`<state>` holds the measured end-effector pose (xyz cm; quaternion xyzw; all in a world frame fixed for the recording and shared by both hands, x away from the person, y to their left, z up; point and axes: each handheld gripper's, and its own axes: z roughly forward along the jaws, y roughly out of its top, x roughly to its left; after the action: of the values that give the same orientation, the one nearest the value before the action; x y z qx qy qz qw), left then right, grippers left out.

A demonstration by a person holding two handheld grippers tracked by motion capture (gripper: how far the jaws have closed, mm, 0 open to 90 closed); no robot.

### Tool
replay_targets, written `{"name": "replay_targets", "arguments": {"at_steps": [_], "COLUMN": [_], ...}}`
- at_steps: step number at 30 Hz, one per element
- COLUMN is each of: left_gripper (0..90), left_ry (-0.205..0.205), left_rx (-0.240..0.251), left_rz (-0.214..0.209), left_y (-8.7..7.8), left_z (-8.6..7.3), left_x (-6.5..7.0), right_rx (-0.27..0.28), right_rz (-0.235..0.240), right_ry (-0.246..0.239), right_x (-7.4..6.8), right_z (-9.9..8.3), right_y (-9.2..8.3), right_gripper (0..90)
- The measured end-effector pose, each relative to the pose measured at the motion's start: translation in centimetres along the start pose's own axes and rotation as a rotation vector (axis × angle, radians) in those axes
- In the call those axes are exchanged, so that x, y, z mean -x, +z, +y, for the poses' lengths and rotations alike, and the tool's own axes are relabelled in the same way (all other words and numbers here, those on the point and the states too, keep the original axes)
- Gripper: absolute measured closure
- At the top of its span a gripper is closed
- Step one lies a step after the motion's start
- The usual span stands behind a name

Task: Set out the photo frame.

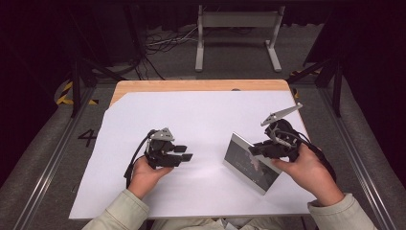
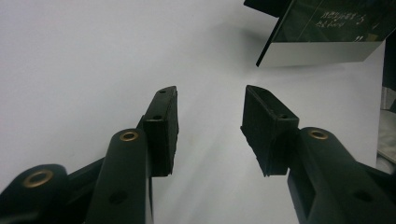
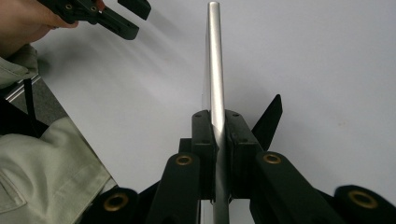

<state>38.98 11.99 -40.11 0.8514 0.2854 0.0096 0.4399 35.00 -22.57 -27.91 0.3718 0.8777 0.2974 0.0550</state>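
A flat silver-edged panel with a dark glossy face stands tilted on its lower edge on the white sheet, right of centre. My right gripper is shut on its right-hand edge; in the right gripper view the pads clamp the thin silver edge from both sides. A black flap sticks out behind the panel. My left gripper rests low over the sheet at centre left, jaws open and empty, pointing toward the panel.
The white sheet covers most of a wooden table. Beyond the table's far edge are floor cables and a pale metal stand. Dark rails run along both sides of the table. Pale sleeves enter from the bottom.
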Motion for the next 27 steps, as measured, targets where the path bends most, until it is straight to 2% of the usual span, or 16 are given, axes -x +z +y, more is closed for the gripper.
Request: {"name": "replay_targets", "arguments": {"at_steps": [4,6,12,15,18,20,27], "left_gripper": [56.4,56.4,56.4,56.4,56.4,56.4,56.4], "left_ry": [-0.003,-0.010,-0.027,-0.032,-0.035,-0.041,-0.054], "left_rx": [0.005,0.007,0.020,0.024,0.031,0.040,0.049], "left_rz": [0.010,0.020,0.037,0.041,0.043,0.043,0.045], "left_y": [-0.4,-0.8,-1.4,-1.6,-1.7,-1.8,-2.0], "left_z": [-0.3,-0.6,-1.1,-1.1,-1.1,-1.1,-1.2], "left_x": [-0.1,-0.2,-0.4,-0.5,-0.7,-0.8,-1.0], "right_rx": [0.001,0.001,-0.005,-0.015,-0.018,-0.025,-0.050], "right_rz": [0.011,0.032,0.056,0.074,0.084,0.098,0.117], "right_ry": [-0.034,-0.074,-0.141,-0.197,-0.217,-0.255,-0.300], "right_x": [-0.1,-0.1,-0.1,-0.1,0.0,0.2,0.8], "right_z": [0.9,1.8,3.2,4.0,4.3,4.6,5.4], "right_y": [0.1,0.2,0.7,1.1,1.3,1.6,2.3], "right_gripper": [84.1,84.1,84.1,84.1,84.0,84.0,84.0]}}
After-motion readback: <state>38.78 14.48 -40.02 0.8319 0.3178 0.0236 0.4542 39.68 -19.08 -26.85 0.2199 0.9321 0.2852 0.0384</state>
